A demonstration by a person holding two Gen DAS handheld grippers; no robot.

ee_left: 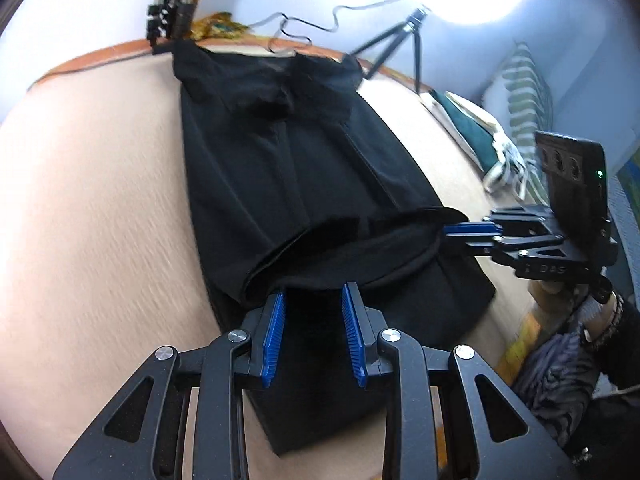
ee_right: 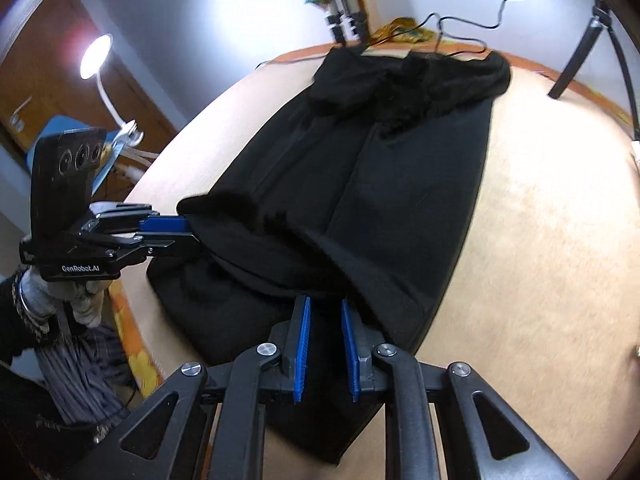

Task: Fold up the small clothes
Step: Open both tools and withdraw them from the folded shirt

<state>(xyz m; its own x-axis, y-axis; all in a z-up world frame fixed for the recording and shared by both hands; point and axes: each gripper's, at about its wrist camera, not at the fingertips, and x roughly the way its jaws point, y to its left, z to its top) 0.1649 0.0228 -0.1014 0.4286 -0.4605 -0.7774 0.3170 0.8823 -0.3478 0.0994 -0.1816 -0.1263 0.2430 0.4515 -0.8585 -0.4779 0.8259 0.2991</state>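
Observation:
A black garment (ee_left: pixel 288 168) lies lengthwise on the beige table (ee_left: pixel 92 208), its near hem folded up and lifted. My left gripper (ee_left: pixel 313 292) has its blue-padded jaws parted, with the black hem between the tips; whether they pinch it is unclear. My right gripper (ee_left: pixel 450 232) shows at the right in the left wrist view, jaws close together at the other hem corner. In the right wrist view the garment (ee_right: pixel 400 184) runs away from the right gripper (ee_right: pixel 324 306), whose jaws stand slightly apart around cloth. The left gripper (ee_right: pixel 186 226) is at the left, at the hem.
A black tripod (ee_left: pixel 404 36) and a cable (ee_left: pixel 320 26) stand at the table's far edge. A clamp stand (ee_left: pixel 166 20) is at the far left corner. Pillows and cloth (ee_left: pixel 480 136) lie right of the table. A lamp (ee_right: pixel 96 56) shines at left.

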